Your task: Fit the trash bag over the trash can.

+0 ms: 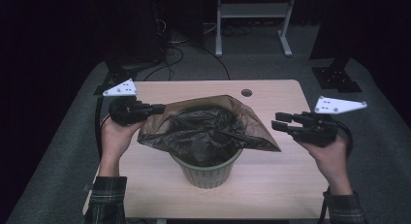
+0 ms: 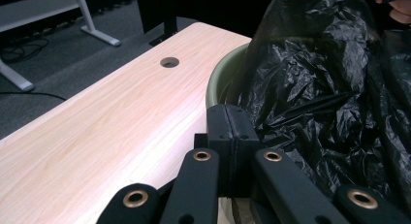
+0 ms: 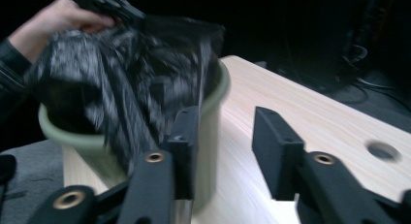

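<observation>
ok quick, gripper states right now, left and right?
Left gripper: shut on the black bag edge.
Right gripper: open, nothing between its jaws, beside the green bin.

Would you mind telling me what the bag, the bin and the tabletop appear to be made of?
Bag: thin plastic film, dark and glossy, judging by its crinkles and sheen.
Bin: probably moulded plastic, matte green, with ribbed walls.
Tabletop: pale wood-grain surface, smooth; likely laminate, though it may be real wood.

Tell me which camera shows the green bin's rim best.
The high view: the green bin stands whole under the black bag, its front rim clear. The left gripper view shows a short rim arc; the right gripper view shows it close but blurred.
</observation>
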`<action>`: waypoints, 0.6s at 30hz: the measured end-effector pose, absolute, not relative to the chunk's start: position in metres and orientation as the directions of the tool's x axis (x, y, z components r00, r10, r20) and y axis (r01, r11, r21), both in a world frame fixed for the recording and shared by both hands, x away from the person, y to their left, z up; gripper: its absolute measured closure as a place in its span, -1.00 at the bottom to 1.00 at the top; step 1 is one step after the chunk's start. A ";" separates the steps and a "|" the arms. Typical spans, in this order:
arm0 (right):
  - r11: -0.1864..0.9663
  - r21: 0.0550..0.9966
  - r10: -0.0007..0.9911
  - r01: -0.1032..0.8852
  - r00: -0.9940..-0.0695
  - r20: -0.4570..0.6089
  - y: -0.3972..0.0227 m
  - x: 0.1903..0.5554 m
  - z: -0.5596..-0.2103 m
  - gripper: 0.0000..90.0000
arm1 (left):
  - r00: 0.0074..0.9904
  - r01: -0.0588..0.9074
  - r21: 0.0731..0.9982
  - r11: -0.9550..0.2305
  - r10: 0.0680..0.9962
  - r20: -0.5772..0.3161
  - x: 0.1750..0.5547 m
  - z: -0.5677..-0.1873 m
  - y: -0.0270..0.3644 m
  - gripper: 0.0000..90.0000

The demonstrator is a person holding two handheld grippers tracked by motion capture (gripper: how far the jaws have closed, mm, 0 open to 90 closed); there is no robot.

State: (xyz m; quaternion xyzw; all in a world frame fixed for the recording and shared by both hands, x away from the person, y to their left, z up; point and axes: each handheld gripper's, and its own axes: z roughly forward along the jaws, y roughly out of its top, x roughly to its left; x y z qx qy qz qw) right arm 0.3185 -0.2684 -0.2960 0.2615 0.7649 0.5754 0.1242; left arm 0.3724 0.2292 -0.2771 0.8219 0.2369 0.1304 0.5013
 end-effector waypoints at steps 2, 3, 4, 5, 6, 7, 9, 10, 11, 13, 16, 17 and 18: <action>0.211 0.939 0.522 0.272 -0.843 0.127 -0.253 0.328 -0.295 0.18 | 0.855 0.258 0.888 -0.381 0.518 -0.026 0.373 -0.277 0.229 1.00; 0.214 0.936 0.513 0.280 -0.847 0.136 -0.247 0.333 -0.296 0.18 | 0.855 0.259 0.888 -0.381 0.519 -0.026 0.373 -0.278 0.228 1.00; 0.222 0.932 0.504 0.286 -0.852 0.141 -0.241 0.337 -0.298 0.38 | 0.853 0.260 0.885 -0.385 0.522 -0.023 0.374 -0.278 0.228 1.00; 0.235 0.930 0.490 0.282 -0.861 0.137 -0.236 0.339 -0.300 0.61 | 0.853 0.260 0.883 -0.391 0.522 -0.020 0.375 -0.279 0.227 1.00; 0.237 0.932 0.478 0.274 -0.868 0.134 -0.232 0.341 -0.302 0.74 | 0.852 0.260 0.883 -0.390 0.523 -0.019 0.376 -0.279 0.227 1.00; 0.237 0.933 0.477 0.272 -0.869 0.132 -0.227 0.345 -0.306 1.00 | 0.842 0.269 0.877 -0.398 0.539 -0.014 0.378 -0.281 0.227 1.00; 0.240 0.933 0.493 0.267 -0.862 0.120 -0.226 0.347 -0.308 1.00 | 0.835 0.274 0.874 -0.402 0.550 -0.009 0.380 -0.283 0.228 1.00; 0.243 0.931 0.516 0.274 -0.849 0.115 -0.225 0.350 -0.310 1.00 | 0.829 0.277 0.875 -0.398 0.559 -0.008 0.383 -0.284 0.228 1.00; 0.247 0.927 0.534 0.281 -0.838 0.111 -0.224 0.353 -0.313 1.00 | 0.819 0.287 0.872 -0.397 0.573 -0.009 0.387 -0.288 0.229 1.00; 0.251 0.923 0.574 0.292 -0.813 0.101 -0.223 0.361 -0.319 1.00 | 0.813 0.295 0.869 -0.397 0.583 -0.010 0.392 -0.292 0.228 1.00; 0.252 0.917 0.615 0.310 -0.783 0.096 -0.221 0.369 -0.326 1.00 | 0.798 0.320 0.854 -0.410 0.602 -0.010 0.400 -0.301 0.224 1.00; 0.264 0.911 0.635 0.317 -0.768 0.083 -0.219 0.372 -0.329 1.00 | 0.794 0.330 0.848 -0.416 0.608 -0.011 0.402 -0.304 0.223 1.00; 0.270 0.908 0.645 0.321 -0.761 0.077 -0.218 0.374 -0.332 1.00 | 0.789 0.340 0.836 -0.431 0.614 -0.004 0.405 -0.308 0.221 1.00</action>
